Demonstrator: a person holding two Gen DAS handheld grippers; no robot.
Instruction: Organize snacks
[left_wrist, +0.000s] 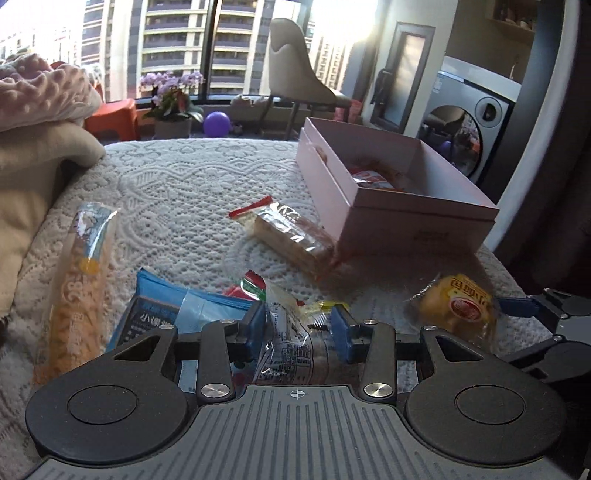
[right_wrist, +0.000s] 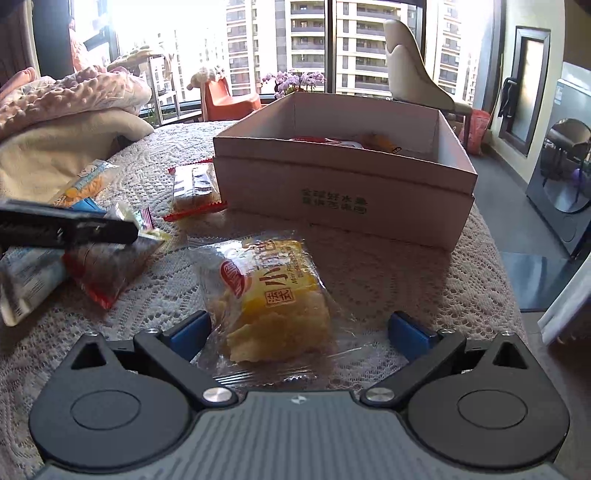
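With right gripper (right_wrist: 295, 328) fingers spread wide around the yellow cake packet (right_wrist: 271, 295) and left gripper (left_wrist: 298, 328) fingers clamping a clear-wrapped snack (left_wrist: 291, 339), squeeze the cake gently, then carry toward the box (right_wrist: 332, 206) at twelve o'clock.

Your left gripper (left_wrist: 298, 326) and right gripper (right_wrist: 298, 334): black linkage arms, silver screws, blue fingertip pads (right_wrist: 190, 328), ribbed grey housing behind, crosshair mark at centre.

High-rise apartment home: lace-covered bed (left_wrist: 192, 192), blankets (right_wrist: 74, 110), washing machine (left_wrist: 469, 122), potted orchids (left_wrist: 171, 99), tower blocks (right_wrist: 314, 37) outside window.
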